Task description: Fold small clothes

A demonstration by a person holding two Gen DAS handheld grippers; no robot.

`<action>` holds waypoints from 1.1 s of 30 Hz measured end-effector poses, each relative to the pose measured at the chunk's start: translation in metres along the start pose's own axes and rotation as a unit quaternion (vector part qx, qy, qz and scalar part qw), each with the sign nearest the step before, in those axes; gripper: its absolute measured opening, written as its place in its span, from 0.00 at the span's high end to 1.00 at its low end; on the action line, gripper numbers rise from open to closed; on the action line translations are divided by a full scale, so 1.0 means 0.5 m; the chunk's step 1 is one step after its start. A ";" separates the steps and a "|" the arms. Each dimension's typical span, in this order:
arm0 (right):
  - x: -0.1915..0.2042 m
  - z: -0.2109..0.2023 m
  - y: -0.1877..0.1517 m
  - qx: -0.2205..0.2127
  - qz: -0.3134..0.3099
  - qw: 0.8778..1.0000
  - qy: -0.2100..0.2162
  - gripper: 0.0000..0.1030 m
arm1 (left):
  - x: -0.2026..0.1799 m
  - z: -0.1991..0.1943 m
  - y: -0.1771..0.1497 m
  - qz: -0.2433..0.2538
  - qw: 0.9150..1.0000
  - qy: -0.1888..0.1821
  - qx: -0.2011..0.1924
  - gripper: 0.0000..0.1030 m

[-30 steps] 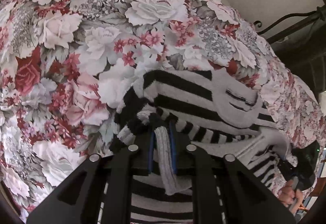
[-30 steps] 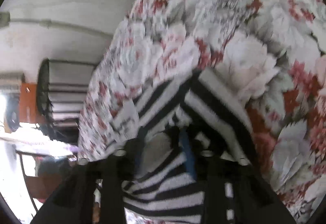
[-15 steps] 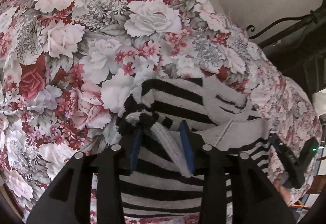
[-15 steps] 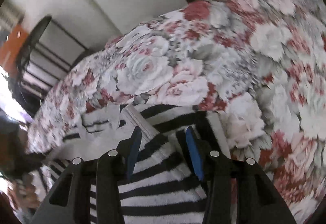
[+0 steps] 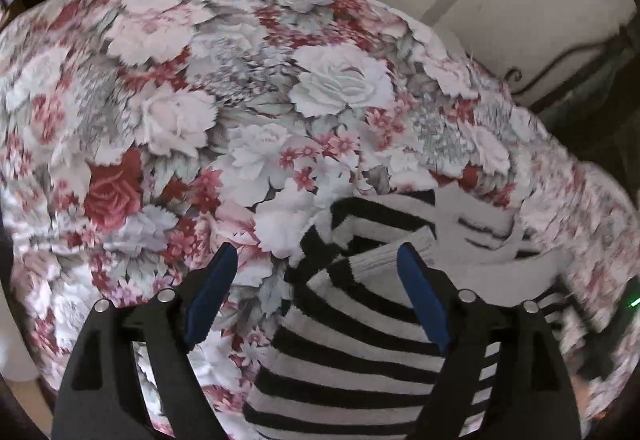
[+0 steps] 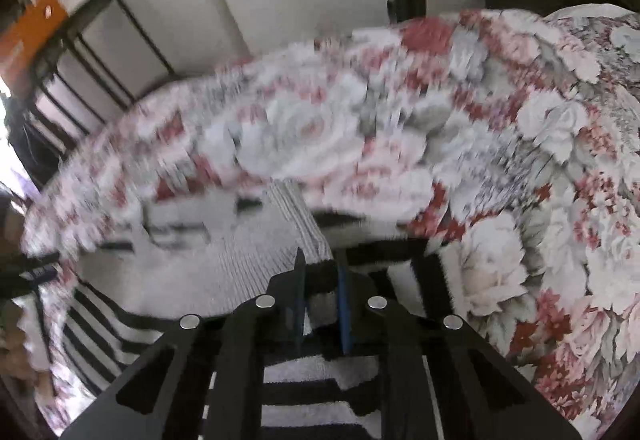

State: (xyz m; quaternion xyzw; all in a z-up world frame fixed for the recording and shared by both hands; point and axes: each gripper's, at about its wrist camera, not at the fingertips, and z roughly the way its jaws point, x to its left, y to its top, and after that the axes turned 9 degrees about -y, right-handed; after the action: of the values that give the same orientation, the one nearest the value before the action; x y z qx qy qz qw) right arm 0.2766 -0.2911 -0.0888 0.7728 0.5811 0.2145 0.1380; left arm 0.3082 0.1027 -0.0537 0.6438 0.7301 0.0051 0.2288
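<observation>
Sweater (image 5: 360,352) edge in right claw (image 6: 320,280), left claw (image 5: 316,304) spread

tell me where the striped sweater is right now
The striped sweater lies on the flowered bedspread, low and right of centre in the left wrist view, partly between the open left gripper fingers.

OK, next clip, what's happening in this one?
A person with two handheld grippers is folding a black-and-white striped garment on a floral bedspread. The left gripper is wide open above the garment's folded edge, holding nothing. The right gripper has its fingers nearly together with striped fabric between them, so it appears to be pinching that edge. The right wrist view is motion-blurred. The garment lies partly folded, with a grey ribbed panel on top.
</observation>
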 end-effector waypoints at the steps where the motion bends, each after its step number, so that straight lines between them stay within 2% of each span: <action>1: -0.002 0.000 0.002 0.001 0.003 1.000 0.001 0.87 | -0.017 0.008 -0.004 0.022 1.000 0.007 0.000 0.23; 3: -0.009 0.011 -0.001 0.009 0.009 1.000 -0.001 0.87 | -0.048 0.022 -0.009 0.062 0.998 0.021 -0.001 0.23; 7: -0.031 0.031 -0.007 0.031 0.032 0.999 0.001 0.87 | -0.101 0.077 -0.024 0.143 0.985 0.096 -0.006 0.25; 9: -0.038 0.036 -0.008 0.037 0.048 0.998 0.007 0.87 | -0.095 0.111 -0.027 0.151 0.979 0.140 -0.002 0.50; 10: -0.041 0.034 -0.009 0.035 0.052 0.998 0.009 0.87 | -0.085 0.119 -0.026 0.139 0.982 0.129 0.008 0.71; 11: -0.041 0.029 -0.008 0.029 0.056 0.998 0.011 0.87 | -0.076 0.117 -0.022 0.118 0.987 0.104 0.013 0.77; 12: -0.038 0.023 -0.007 0.022 0.055 0.998 0.016 0.87 | -0.075 0.106 -0.017 0.108 0.989 0.101 0.005 0.80; 13: -0.035 0.018 -0.005 0.015 0.053 0.998 0.017 0.87 | -0.080 0.095 -0.014 0.112 0.988 0.103 -0.006 0.86; 14: -0.032 0.014 -0.003 0.009 0.049 0.999 0.015 0.87 | -0.085 0.084 -0.011 0.117 0.987 0.105 -0.016 0.88; 16: -0.031 0.026 -0.005 0.018 0.039 0.999 -0.003 0.87 | -0.084 0.079 -0.008 0.117 0.988 0.104 -0.023 0.85; 18: -0.046 0.064 -0.022 0.051 0.040 0.998 -0.025 0.87 | -0.065 0.117 -0.012 0.109 0.987 0.115 0.010 0.70; 19: -0.050 0.075 -0.029 0.056 0.039 0.997 -0.022 0.87 | -0.059 0.124 -0.016 0.107 0.986 0.127 0.013 0.55; 20: -0.051 0.075 -0.030 0.053 0.036 0.998 -0.021 0.87 | -0.056 0.125 -0.019 0.108 0.984 0.139 0.005 0.48; 22: -0.041 0.061 -0.022 0.048 0.033 0.998 -0.027 0.86 | -0.063 0.106 -0.014 0.109 0.985 0.135 -0.007 0.48; 23: -0.036 0.049 -0.019 0.041 0.033 0.998 -0.028 0.82 | -0.067 0.090 -0.010 0.106 0.987 0.122 -0.019 0.48; 26: -0.014 0.015 -0.017 0.017 0.017 0.999 -0.037 0.81 | -0.082 0.036 -0.009 0.108 0.989 0.082 -0.060 0.48; 29: 0.001 -0.004 -0.019 0.006 0.009 0.999 -0.037 0.81 | -0.104 0.049 -0.017 0.129 0.989 0.059 -0.044 0.48; 31: 0.014 -0.014 -0.024 0.003 0.002 1.000 -0.029 0.81 | -0.130 0.079 -0.041 0.153 0.985 0.072 -0.025 0.48; 33: 0.041 -0.001 -0.032 0.015 -0.020 1.000 -0.018 0.80 | -0.143 0.124 -0.057 0.183 0.977 0.112 0.000 0.43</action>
State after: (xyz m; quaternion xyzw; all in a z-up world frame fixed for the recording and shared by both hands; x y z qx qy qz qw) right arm 0.2675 -0.2670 -0.0922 0.7666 0.5972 0.1891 0.1408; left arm 0.3075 0.0125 -0.0945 0.7620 0.6209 0.1186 0.1407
